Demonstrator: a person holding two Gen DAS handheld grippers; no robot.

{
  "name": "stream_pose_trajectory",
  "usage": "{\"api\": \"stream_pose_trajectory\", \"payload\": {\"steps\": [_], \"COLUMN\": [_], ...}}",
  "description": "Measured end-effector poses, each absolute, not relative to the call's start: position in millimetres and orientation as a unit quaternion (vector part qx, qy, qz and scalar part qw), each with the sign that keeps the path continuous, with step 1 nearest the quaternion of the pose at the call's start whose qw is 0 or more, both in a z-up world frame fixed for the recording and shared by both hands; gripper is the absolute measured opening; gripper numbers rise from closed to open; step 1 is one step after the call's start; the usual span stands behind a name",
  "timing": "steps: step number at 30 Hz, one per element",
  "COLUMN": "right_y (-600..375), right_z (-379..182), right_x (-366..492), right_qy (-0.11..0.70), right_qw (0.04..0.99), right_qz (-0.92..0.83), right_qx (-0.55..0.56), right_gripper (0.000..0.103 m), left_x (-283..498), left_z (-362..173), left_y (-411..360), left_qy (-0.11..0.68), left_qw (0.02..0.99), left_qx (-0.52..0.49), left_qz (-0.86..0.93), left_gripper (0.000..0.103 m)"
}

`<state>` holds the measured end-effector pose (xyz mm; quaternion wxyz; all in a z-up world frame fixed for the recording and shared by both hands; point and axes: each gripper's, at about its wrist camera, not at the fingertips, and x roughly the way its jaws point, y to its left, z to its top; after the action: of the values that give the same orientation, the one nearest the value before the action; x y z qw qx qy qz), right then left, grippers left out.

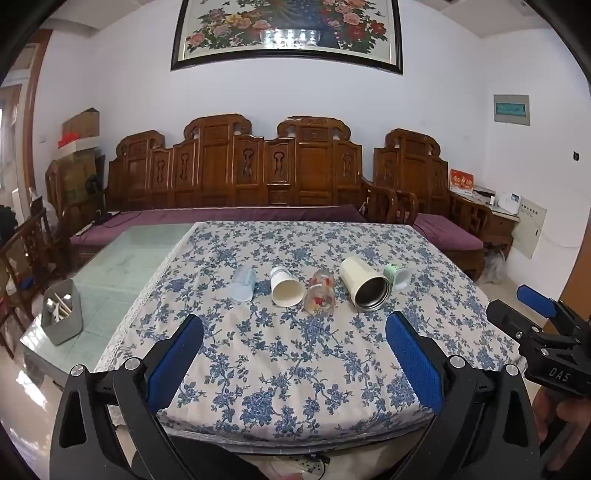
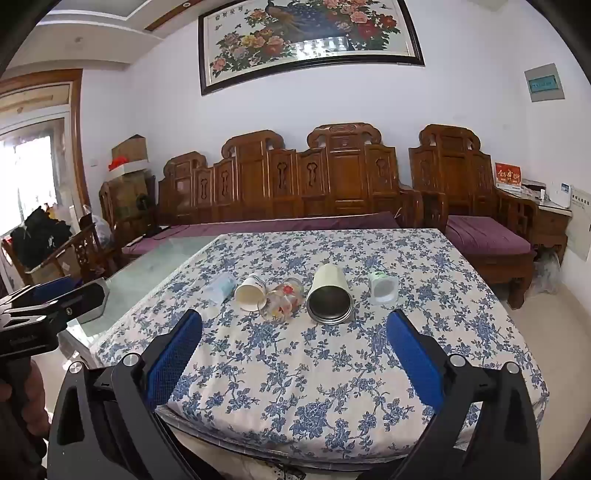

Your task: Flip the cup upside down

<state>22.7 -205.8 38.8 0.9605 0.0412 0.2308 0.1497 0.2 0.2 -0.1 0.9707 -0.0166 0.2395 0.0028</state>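
Left gripper [image 1: 295,356] and right gripper [image 2: 295,354]: both sets of jaws stand released and wide apart, blue pads facing inward, holding nothing, poised above the near edge of the bench. The bench carries a blue-and-white floral tablecloth [image 1: 295,369]; its left part is bare green glass [image 1: 122,262], where a grey utensil caddy [image 1: 62,317] stands near the near-left corner. Five cups lie on their sides in a row across the middle of the cloth, mouths mostly toward the near edge: a translucent blue plastic cup [image 1: 242,284], a white paper cup [image 1: 285,291], a clear glass with red print [image 1: 320,298], a cream tumbler with dark steel interior [image 1: 364,283], and a small green-and-white cup [image 1: 397,276]. Behind the far edge stands a carved wooden sofa with purple cushions [image 1: 236,173], below a framed peony painting [image 1: 288,29].
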Motion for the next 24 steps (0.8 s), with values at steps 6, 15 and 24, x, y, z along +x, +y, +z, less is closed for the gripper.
{"api": "stream_pose_trajectory", "payload": {"steps": [6,15,24], "right_y": [-205.7,-205.1,-205.0], "right_z": [39.2,39.0,39.9], "right_x": [22.4,22.6,21.9], "right_qy": [0.23,0.231,0.229], "right_qw": [0.961,0.961,0.961], "right_qz": [0.15,0.15,0.15], "right_qx": [0.04,0.039,0.039], "right_gripper": [0.101,0.101,0.101], "left_x": [-0.5,0.2,1.6], "left_z": [-0.1,-0.8,2.4], "left_y": [0.4,0.1,2.4], "left_qy": [0.239,0.24,0.238], "left_qw": [0.971,0.971,0.971], "left_qx": [-0.015,-0.014,-0.015], "left_qz": [0.003,0.005,0.004], "left_gripper": [0.095,0.095,0.095]}}
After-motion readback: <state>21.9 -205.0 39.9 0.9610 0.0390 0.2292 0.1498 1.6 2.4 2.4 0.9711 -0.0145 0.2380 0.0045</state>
